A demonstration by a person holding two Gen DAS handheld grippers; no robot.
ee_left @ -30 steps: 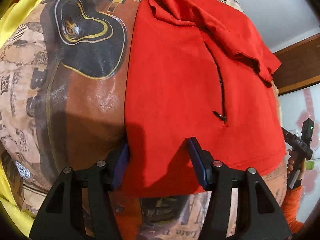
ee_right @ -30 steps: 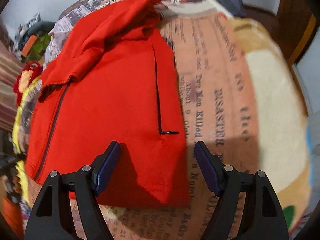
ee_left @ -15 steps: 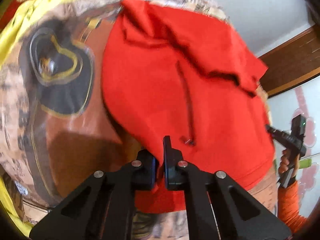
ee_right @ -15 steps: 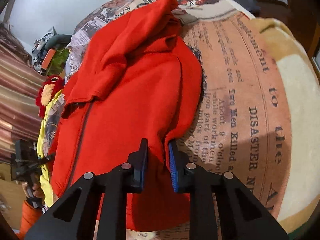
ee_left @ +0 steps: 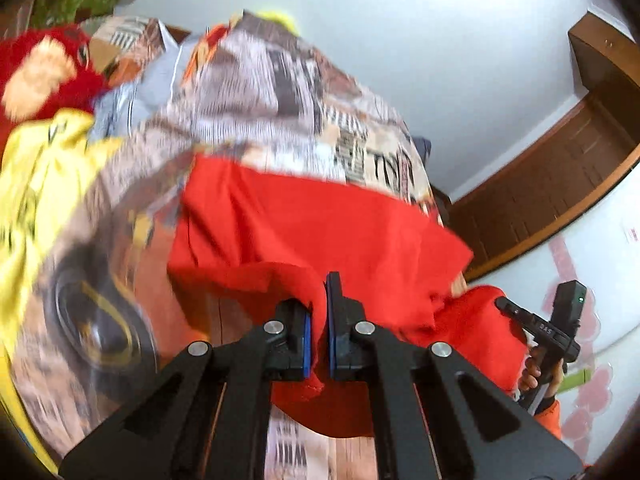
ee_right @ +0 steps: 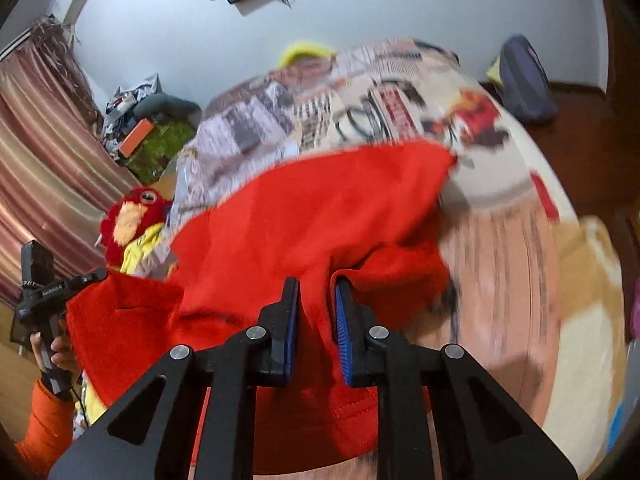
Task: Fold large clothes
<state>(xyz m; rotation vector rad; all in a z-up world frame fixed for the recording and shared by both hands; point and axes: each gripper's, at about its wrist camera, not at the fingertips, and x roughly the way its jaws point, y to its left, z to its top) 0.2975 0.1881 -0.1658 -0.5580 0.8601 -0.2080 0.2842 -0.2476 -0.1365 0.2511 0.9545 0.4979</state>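
Note:
A red jacket [ee_left: 320,232] lies on a bed with a newspaper-print cover [ee_left: 280,92]. Its near hem is lifted off the bed at both corners. My left gripper [ee_left: 318,320] is shut on one hem corner, with red cloth pinched between the blue pads. In the right wrist view the jacket [ee_right: 320,216] bulges up toward the camera, and my right gripper [ee_right: 316,320] is shut on the other hem corner. The right gripper also shows at the right edge of the left wrist view, held in a hand [ee_left: 536,376] with an orange sleeve. The jacket's far part rests on the bed.
A red and yellow plush toy [ee_right: 128,216] and yellow cloth [ee_left: 44,168] lie at the bed's left. A striped curtain [ee_right: 40,152] hangs left, clutter [ee_right: 152,136] sits behind the bed, a dark bag [ee_right: 524,80] lies far right. Brown wooden trim [ee_left: 560,168] runs along the wall.
Both grippers closed on the jacket's near hem corners and rose, lifting the hem off the bed and carrying it toward the far end. The views tilted up toward the wall.

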